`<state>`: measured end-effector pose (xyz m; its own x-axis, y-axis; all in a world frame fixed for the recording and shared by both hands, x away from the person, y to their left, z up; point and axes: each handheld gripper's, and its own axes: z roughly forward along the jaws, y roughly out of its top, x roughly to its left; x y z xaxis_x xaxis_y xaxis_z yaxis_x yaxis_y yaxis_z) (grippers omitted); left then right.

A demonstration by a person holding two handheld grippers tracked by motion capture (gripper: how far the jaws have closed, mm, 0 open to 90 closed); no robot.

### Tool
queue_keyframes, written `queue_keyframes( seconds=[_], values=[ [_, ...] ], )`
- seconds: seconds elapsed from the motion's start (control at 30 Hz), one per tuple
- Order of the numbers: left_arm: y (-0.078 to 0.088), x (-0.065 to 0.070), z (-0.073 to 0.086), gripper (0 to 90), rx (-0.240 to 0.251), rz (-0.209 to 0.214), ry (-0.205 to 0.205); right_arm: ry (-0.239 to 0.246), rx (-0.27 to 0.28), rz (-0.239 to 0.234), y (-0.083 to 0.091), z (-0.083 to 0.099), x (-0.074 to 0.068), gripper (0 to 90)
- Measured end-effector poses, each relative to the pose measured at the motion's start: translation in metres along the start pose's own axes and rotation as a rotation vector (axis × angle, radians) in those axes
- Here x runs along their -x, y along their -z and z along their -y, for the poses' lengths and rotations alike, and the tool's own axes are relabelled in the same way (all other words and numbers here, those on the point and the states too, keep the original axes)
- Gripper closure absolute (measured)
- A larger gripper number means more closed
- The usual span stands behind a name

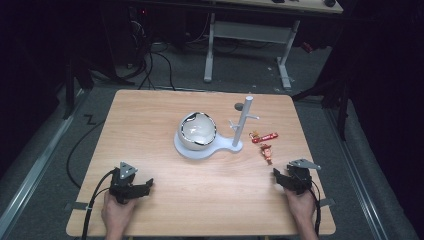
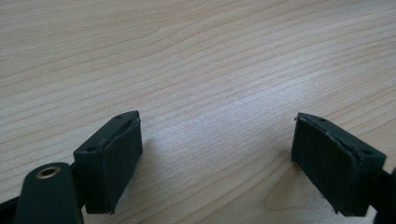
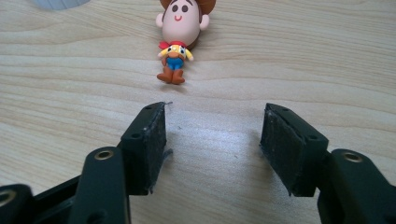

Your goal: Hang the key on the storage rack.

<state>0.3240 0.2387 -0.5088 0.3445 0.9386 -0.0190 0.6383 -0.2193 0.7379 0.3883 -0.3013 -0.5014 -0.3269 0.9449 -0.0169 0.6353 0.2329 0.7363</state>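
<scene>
A small cowboy figurine (image 3: 177, 35) with a big head lies on the wooden table (image 1: 165, 165), just beyond my right gripper (image 3: 212, 126), which is open and holds nothing. In the high view the figurine (image 1: 266, 152) lies right of centre, and the right gripper (image 1: 280, 176) rests near the table's front right. A red candy-like wrapper (image 1: 265, 137) lies beside the figurine. My left gripper (image 1: 145, 186) sits at the front left; its jaws stand wide apart over bare wood (image 2: 215, 135).
A white stand (image 1: 207, 147) with a shiny round bowl (image 1: 198, 130) and an upright post with pegs (image 1: 243, 120) occupies the table's middle. A desk frame (image 1: 250, 35) and cables (image 1: 150, 65) lie on the floor beyond the far edge.
</scene>
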Motion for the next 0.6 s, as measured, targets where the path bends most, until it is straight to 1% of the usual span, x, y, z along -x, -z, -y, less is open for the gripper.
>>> queue_keyframes(
  seconds=[0.23,0.33,0.5,0.57,0.6],
  values=[
    [0.0003,-0.0008,0.0,17.0,0.001,0.006,0.005,0.004,0.001,-0.006,0.0003,0.0003,0.0005,41.4],
    [0.0002,-0.0008,0.0001,17.1,0.003,0.006,0.005,0.0,0.001,0.0,0.0001,0.0002,-0.0002,41.2],
    [0.0002,-0.0008,-0.0001,17.1,0.001,0.005,0.005,0.008,0.0,-0.009,0.0003,0.0002,0.0009,40.6],
    [0.0001,-0.0008,-0.0001,17.1,0.001,0.005,0.005,0.007,0.001,-0.01,0.0005,0.0004,0.0012,41.1],
    [0.0001,-0.0008,-0.0001,17.1,0.001,0.005,0.005,-0.002,0.005,-0.015,0.0014,0.0009,0.002,42.5]
  ],
)
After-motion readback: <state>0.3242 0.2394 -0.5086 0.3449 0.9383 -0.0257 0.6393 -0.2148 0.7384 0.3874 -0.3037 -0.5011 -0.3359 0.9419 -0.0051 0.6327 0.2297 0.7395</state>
